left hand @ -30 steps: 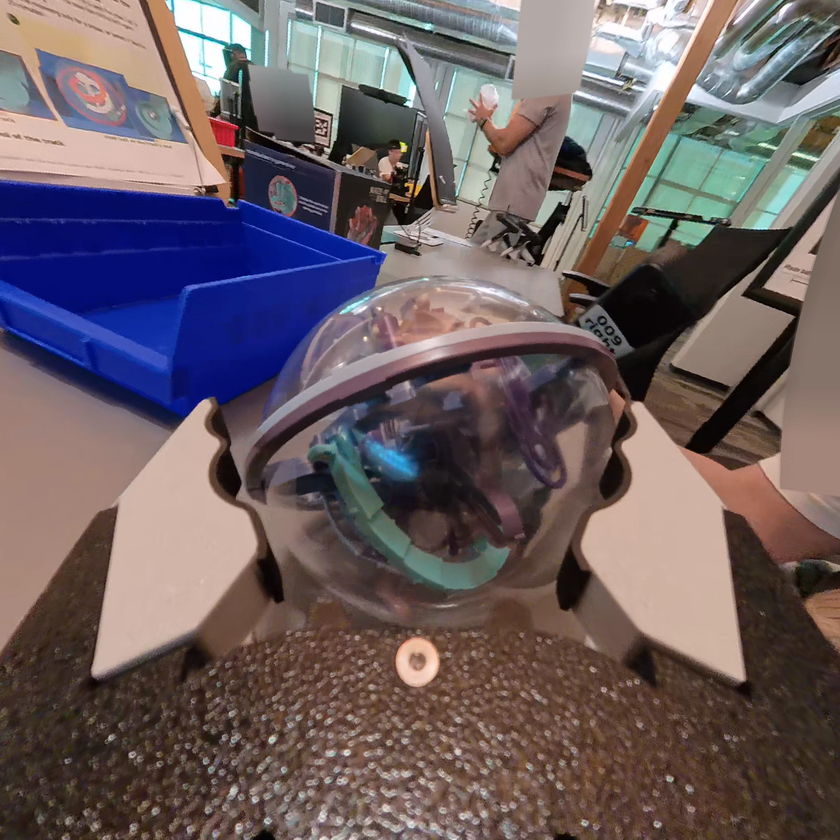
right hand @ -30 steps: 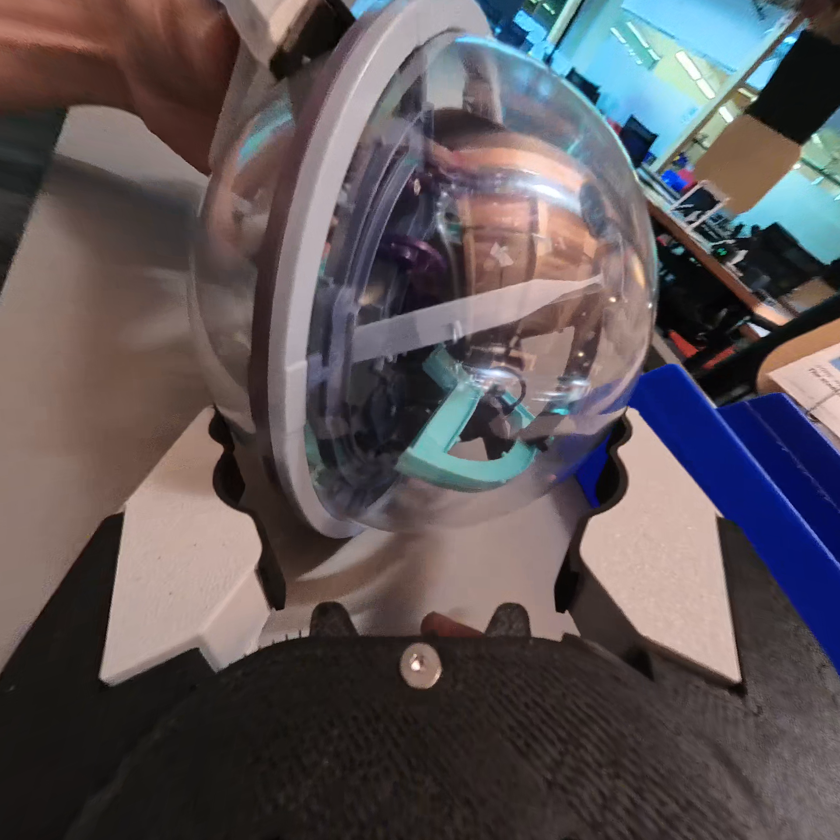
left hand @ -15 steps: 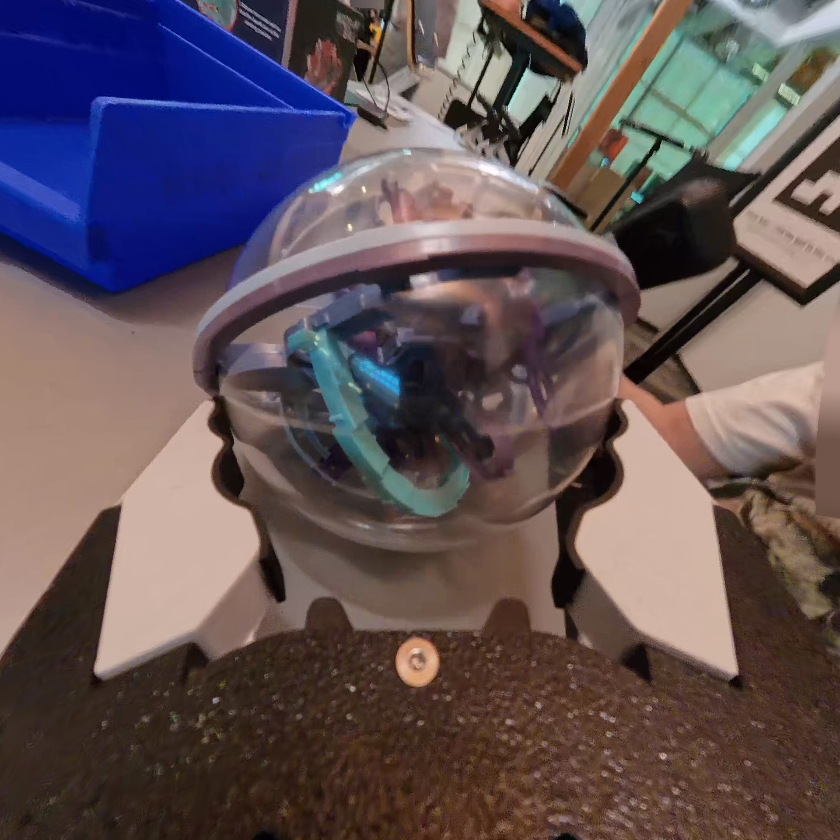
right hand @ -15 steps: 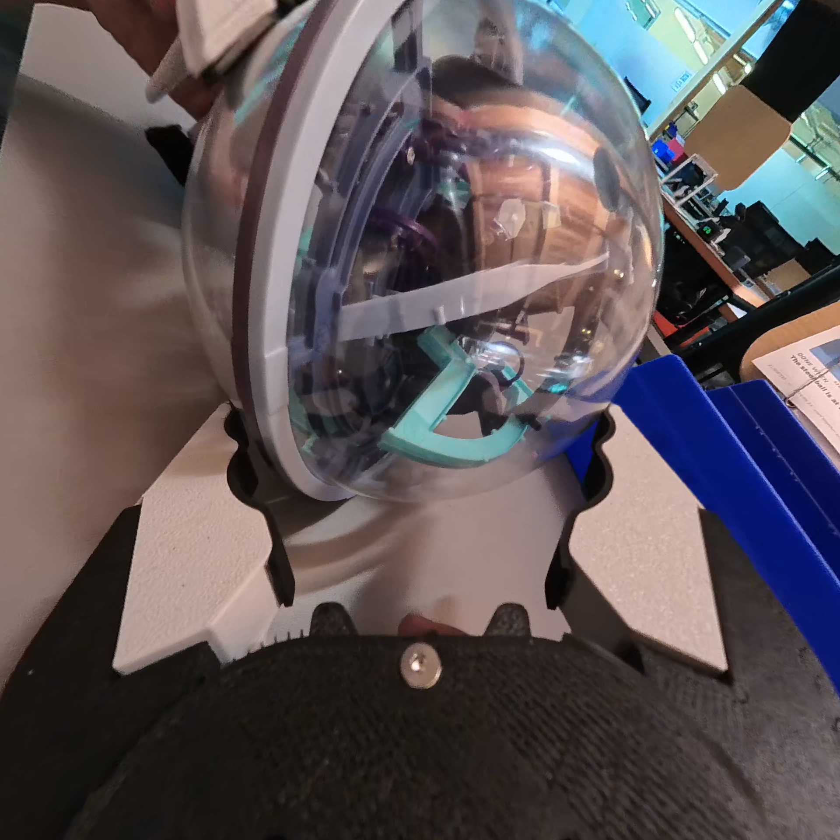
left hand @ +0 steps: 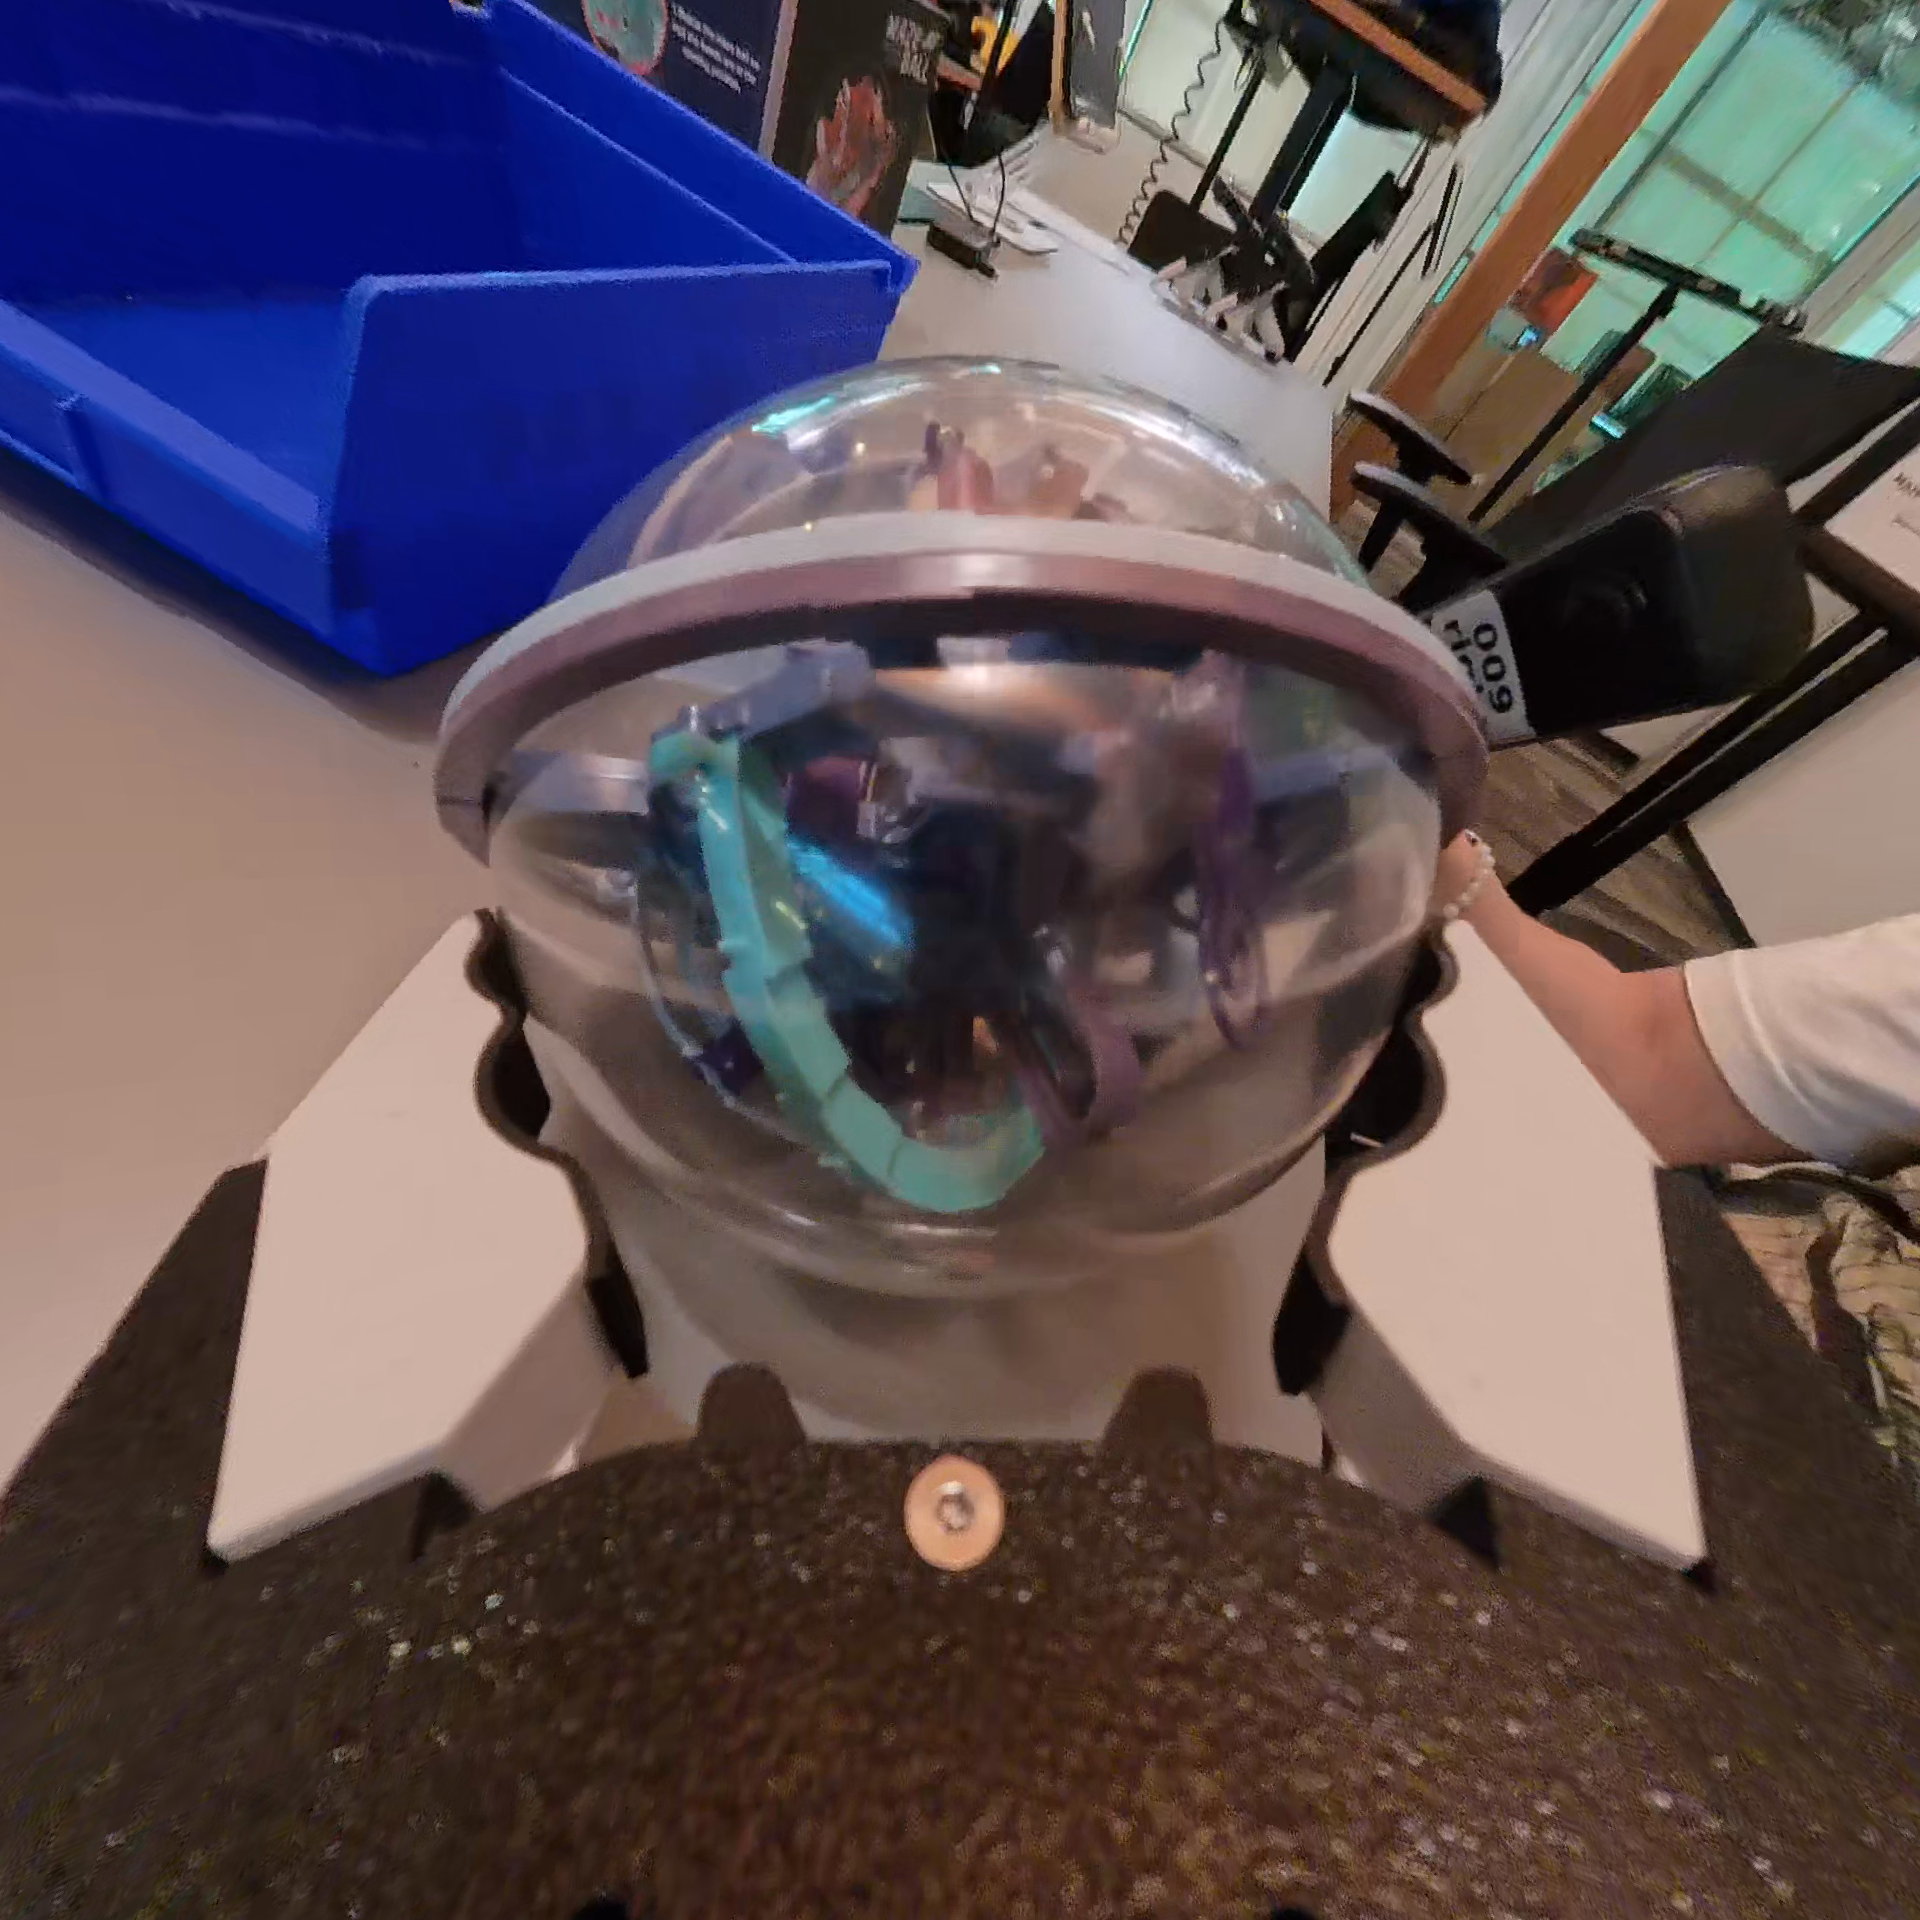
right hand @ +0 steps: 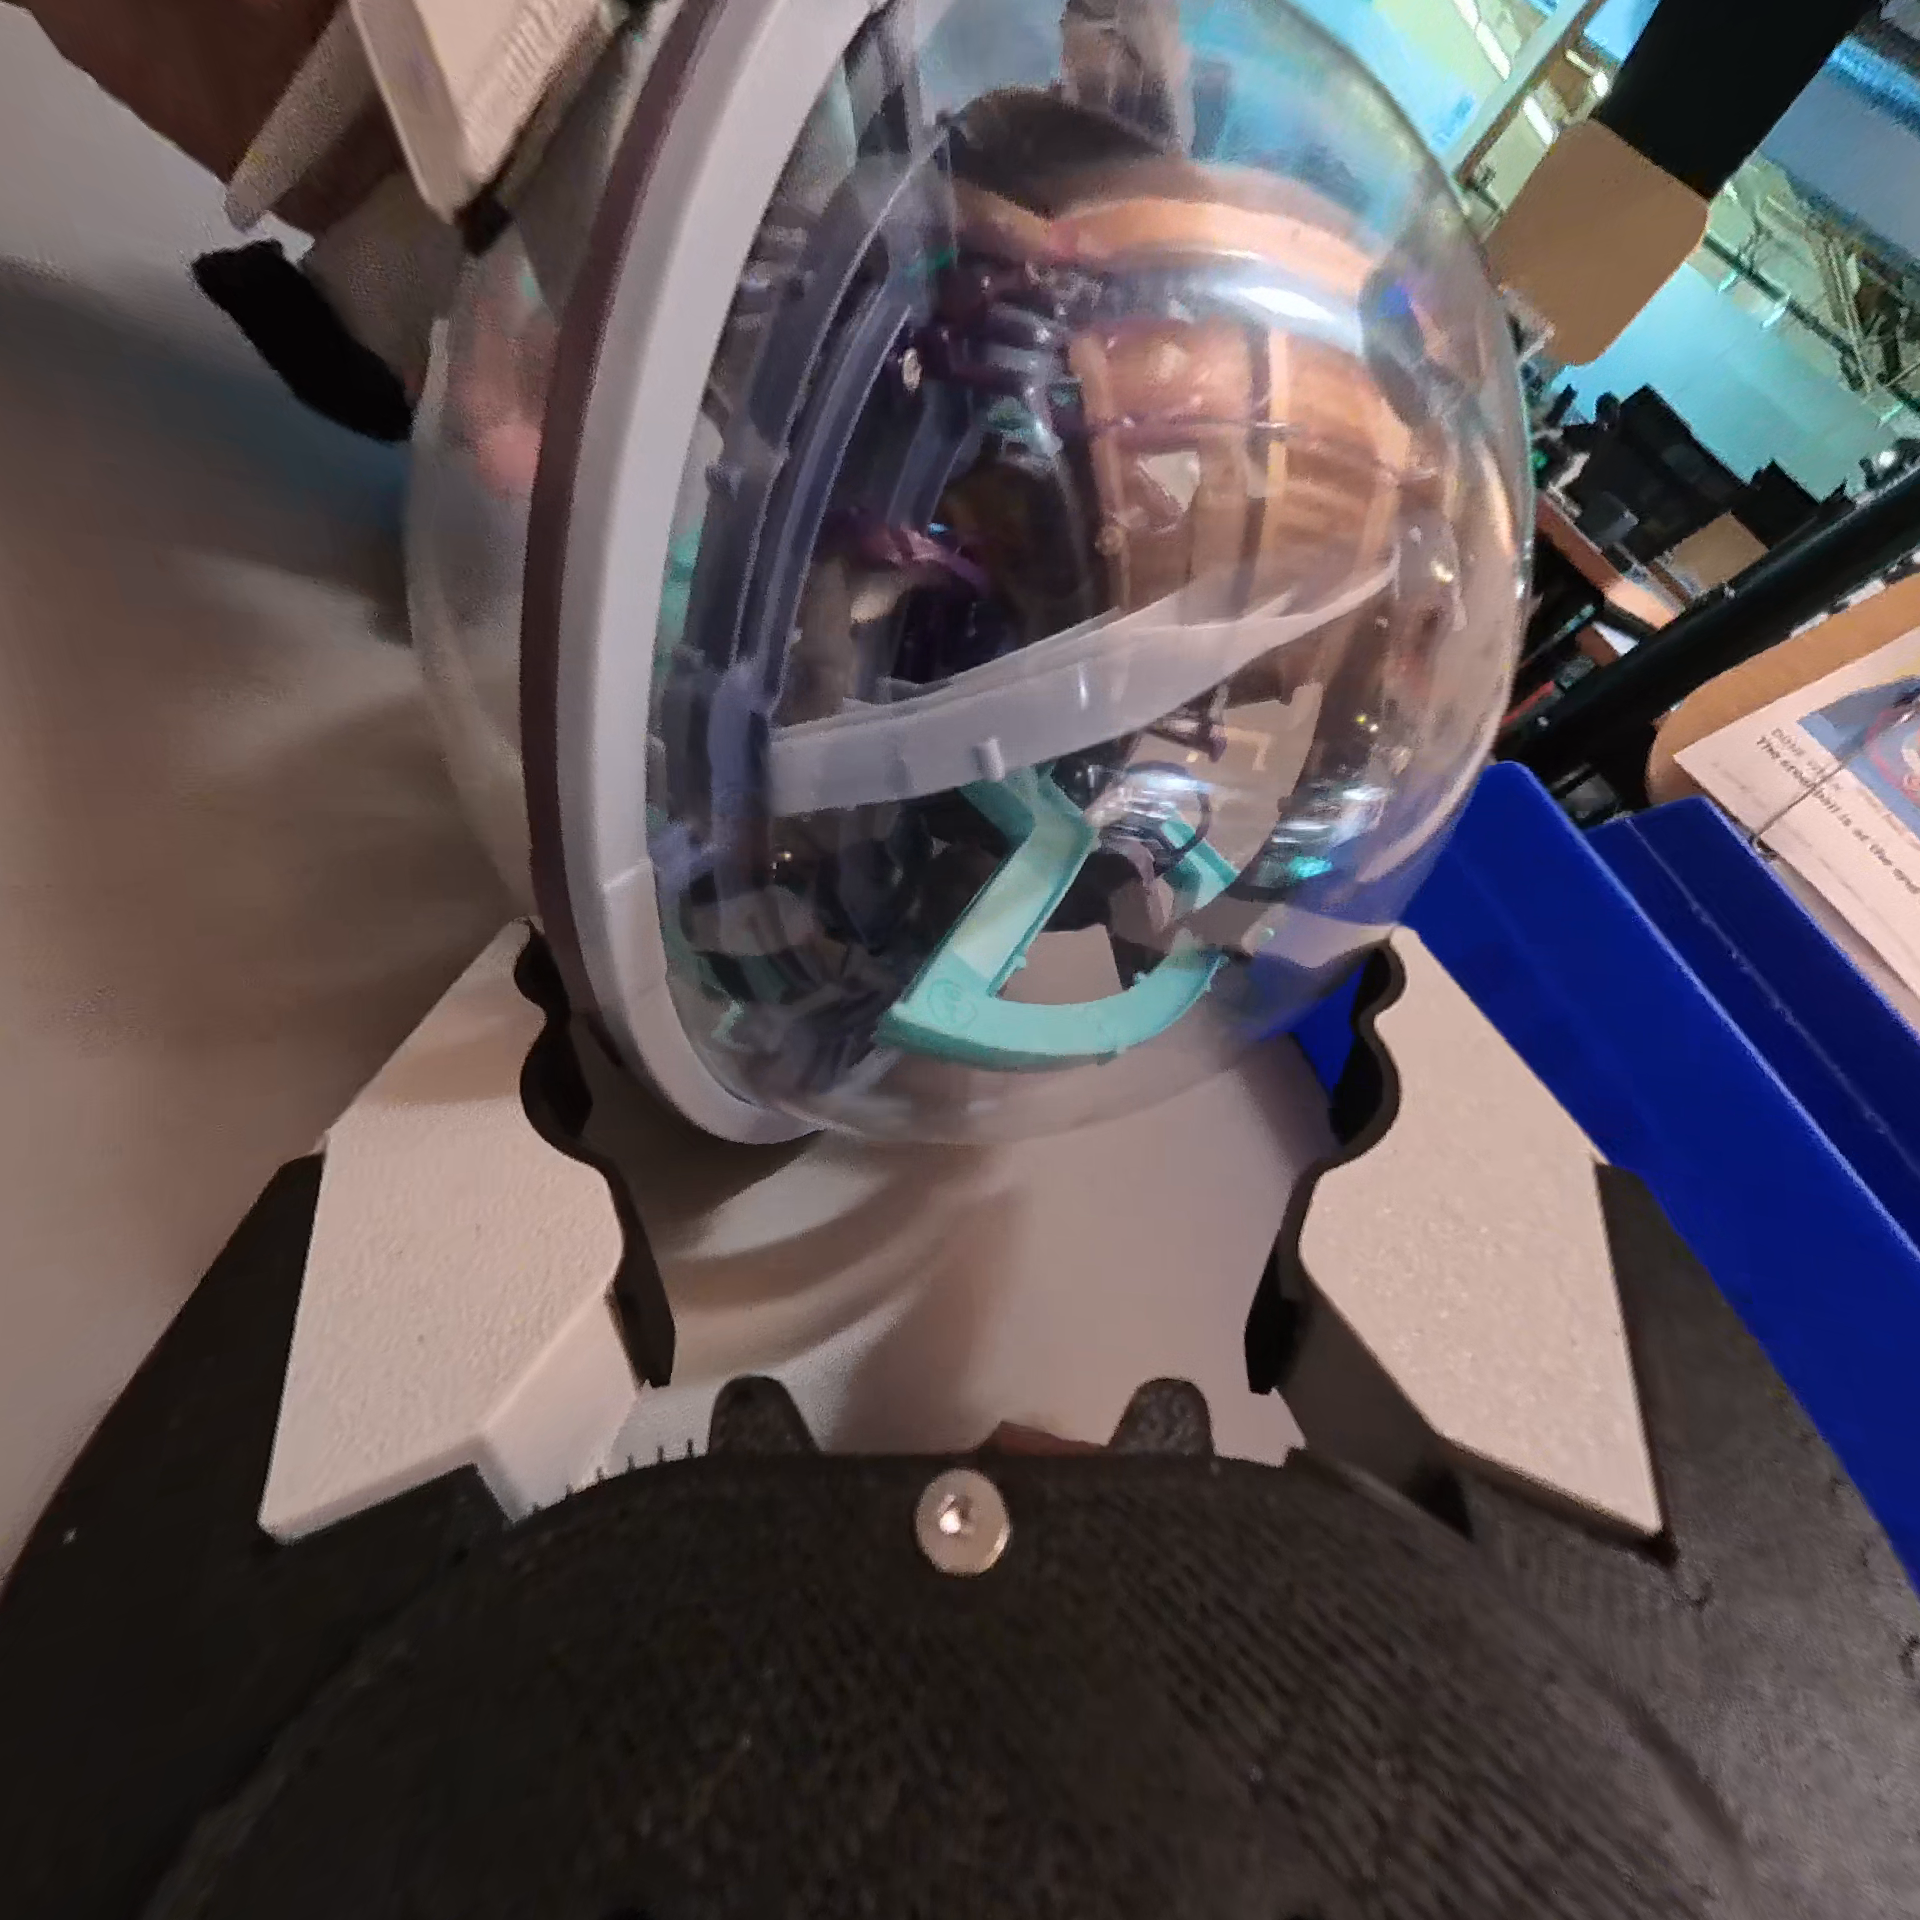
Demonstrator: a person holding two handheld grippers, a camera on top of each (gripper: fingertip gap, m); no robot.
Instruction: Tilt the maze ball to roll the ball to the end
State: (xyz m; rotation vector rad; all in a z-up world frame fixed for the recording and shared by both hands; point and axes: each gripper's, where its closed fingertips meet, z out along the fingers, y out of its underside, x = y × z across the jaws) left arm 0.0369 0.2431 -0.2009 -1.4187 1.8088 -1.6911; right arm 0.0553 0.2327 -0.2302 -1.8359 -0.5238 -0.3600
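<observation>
Both sets of fingers grasp the maze ball above the table. The smooth clear shell could slip out under a sharp tilt, and the small ball inside, unseen here, could drop off its track.

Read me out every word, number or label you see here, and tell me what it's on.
I don't repeat wording; these things bear it:
White tag right of the maze ball: printed characters.
Printed sheet beside the blue bin: small lines.
Dark boxes behind the bin: blurred.
Maze ball: none legible.

Maze ball between both grippers' jaws; bin behind-left, on table.
</observation>
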